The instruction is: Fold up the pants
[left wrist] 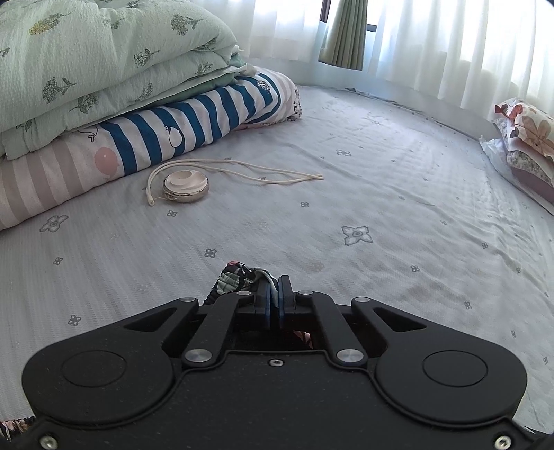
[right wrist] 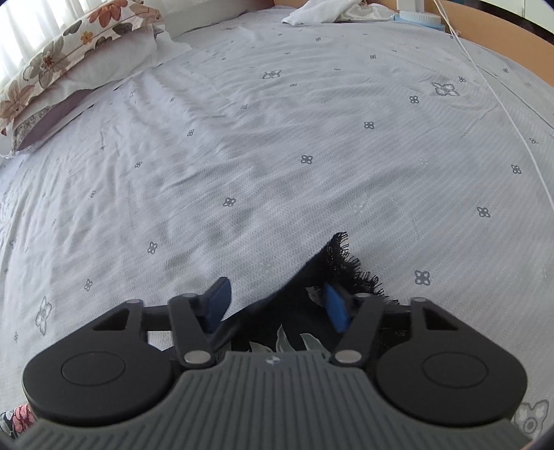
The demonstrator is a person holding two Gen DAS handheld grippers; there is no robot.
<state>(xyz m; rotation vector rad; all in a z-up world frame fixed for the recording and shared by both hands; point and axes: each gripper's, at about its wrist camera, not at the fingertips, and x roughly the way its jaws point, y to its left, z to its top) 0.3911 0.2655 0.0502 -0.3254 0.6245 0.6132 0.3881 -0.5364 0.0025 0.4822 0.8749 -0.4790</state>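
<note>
The pants (left wrist: 232,280) are dark cloth with a pale leaf and flower print, and only a bunched bit pokes out past my left gripper (left wrist: 276,282). Its blue pads are shut tight on that bunch, a little above the bed sheet (left wrist: 346,190). In the right wrist view a black edge of the pants (right wrist: 332,263) with a frayed fringe lies on the sheet (right wrist: 277,138). My right gripper (right wrist: 277,294) stands over it, its pads apart. The cloth lies between them, close to the right pad (right wrist: 335,306); the left pad is off it. Most of the garment is hidden under the grippers.
Folded quilts (left wrist: 86,69) are stacked at the back left of the bed. In front of them lies a round cream case (left wrist: 186,187) on a long cord. Floral pillows (right wrist: 69,59) sit by the curtain. A white cable (right wrist: 502,104) crosses the right side, and white cloth (right wrist: 322,12) lies far back.
</note>
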